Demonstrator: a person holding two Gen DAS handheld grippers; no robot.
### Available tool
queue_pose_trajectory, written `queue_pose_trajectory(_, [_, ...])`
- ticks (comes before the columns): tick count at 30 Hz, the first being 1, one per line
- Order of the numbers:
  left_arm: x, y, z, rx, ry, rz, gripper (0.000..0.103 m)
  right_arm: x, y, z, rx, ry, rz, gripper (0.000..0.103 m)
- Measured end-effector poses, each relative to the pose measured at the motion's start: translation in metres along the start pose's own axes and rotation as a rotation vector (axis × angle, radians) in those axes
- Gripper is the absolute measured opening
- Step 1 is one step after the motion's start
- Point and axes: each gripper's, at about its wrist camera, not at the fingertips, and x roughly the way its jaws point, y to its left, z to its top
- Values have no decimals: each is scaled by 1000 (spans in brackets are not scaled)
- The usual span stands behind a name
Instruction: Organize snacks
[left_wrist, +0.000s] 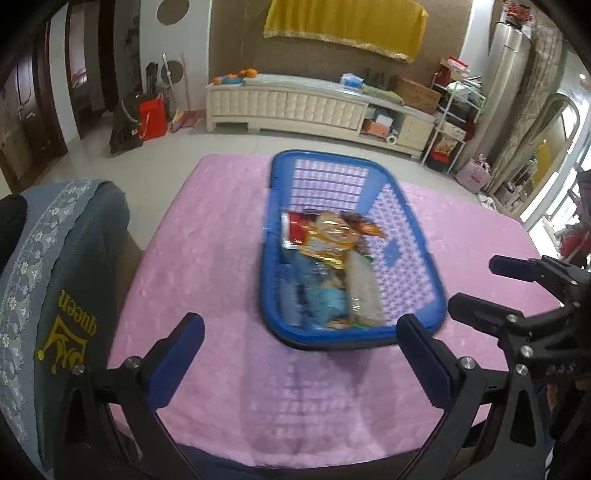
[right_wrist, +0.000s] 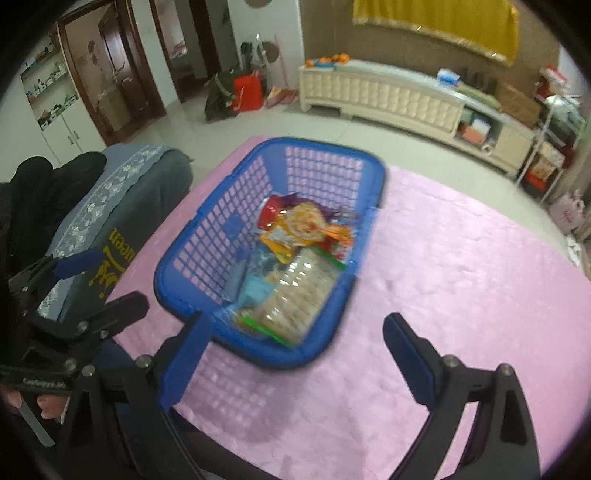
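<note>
Pink tablecloth (left_wrist: 221, 229); grey cushion (left_wrist: 55, 266) beside; cabinet (left_wrist: 288, 107) behind.

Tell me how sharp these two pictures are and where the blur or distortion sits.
Left wrist view: blue basket and snack packets smeared by motion blur, left gripper crisp, fisheye bending the room. Right wrist view: the same smear on basket and packets, right gripper sharp, dark vignette at corners.
</note>
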Motion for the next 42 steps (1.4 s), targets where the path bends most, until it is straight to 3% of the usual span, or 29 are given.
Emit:
queue_pose_trajectory(11, [-59,-68,-45,94,-201,-18,103,-95,-36,-74,100,-234,-136,103])
queue_pose_trajectory(21, [-124,-110,-89,123,-383,-8,103,-158,-27,-138,157,-431,-202,103])
queue_pose_trajectory(28, [-138,-117,-115,130,-416,-19,103,-174,-11,-174,166,-482,-272,103])
queue_pose_trajectory(42, [-144,-117,-130,145,-444,-3,103,-187,-1,-196,180,-528,-263,103])
